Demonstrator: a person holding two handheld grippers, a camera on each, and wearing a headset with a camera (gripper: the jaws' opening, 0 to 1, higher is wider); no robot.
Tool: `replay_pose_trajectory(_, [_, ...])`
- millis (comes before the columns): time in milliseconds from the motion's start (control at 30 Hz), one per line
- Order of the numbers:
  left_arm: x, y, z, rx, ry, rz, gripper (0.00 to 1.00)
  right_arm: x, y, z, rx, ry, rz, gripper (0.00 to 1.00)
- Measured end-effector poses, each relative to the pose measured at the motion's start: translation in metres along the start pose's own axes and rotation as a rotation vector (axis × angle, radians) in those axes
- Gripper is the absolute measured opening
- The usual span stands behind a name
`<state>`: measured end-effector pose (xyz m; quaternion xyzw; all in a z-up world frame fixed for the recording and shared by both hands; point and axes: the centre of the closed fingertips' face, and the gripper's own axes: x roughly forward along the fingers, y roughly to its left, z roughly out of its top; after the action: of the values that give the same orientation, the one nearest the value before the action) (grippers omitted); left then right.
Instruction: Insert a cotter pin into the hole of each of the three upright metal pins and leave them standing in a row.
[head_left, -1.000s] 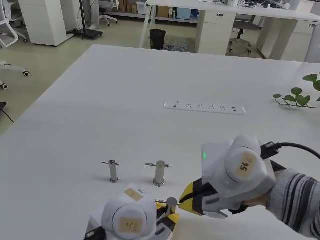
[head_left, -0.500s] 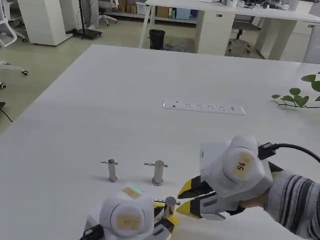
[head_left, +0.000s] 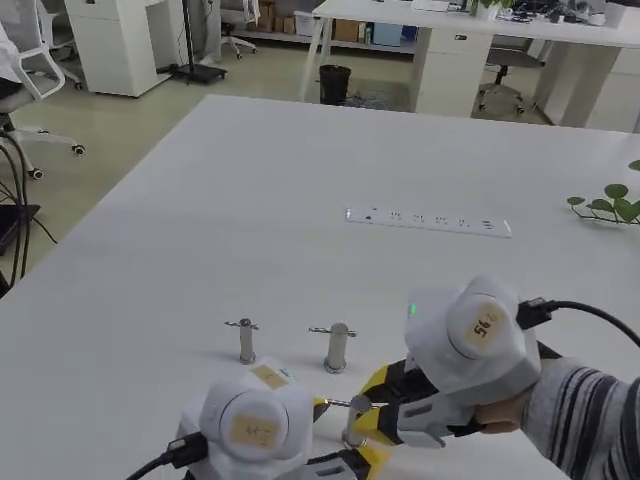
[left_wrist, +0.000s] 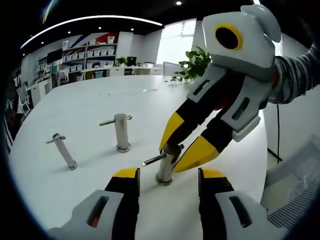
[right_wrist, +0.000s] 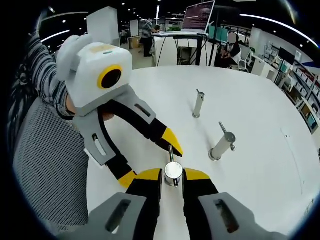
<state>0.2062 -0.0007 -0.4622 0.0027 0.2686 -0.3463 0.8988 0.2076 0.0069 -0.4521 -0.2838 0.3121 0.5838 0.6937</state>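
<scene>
Right gripper: the right gripper (right_wrist: 173, 176) squeezes the round top of the near metal pin (left_wrist: 166, 165) from both sides and holds it upright on the white table (head_left: 300, 180).
Left gripper: the left gripper (left_wrist: 167, 174) has its jaws wide apart and holds nothing. The near metal pin stands just in front of the gap.
Cotter pin: the near cotter pin (left_wrist: 152, 160) lies flat and goes sideways through the hole near the top of the near metal pin. Its long end sticks out to one side, and a small bit peeks out the other side.
Which way: the long end points across the left gripper's jaws, not into them. That gripper is the one free to reach it.
Other pins: the middle metal pin (left_wrist: 120, 135) and the far metal pin (left_wrist: 64, 152) stand a little way off. Each has its own cotter pin, the middle one (left_wrist: 107, 121) and the far one (left_wrist: 52, 139).
How far along: I think the job is nearly done. The last pin may need a small push and then letting go.
</scene>
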Motion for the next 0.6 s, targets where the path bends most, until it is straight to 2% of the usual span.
replay_pose_trajectory(367, [-0.013,0.005,0.005,0.006,-0.006,-0.008,0.53,0.0,0.0,-0.001,0.045,-0.031,0.008,0.08])
replay_pose_trajectory(600, [-0.025,0.013,0.004,-0.018,-0.002,0.002,0.56,-0.006,-0.007,-0.006,0.061,-0.025,0.003,0.08])
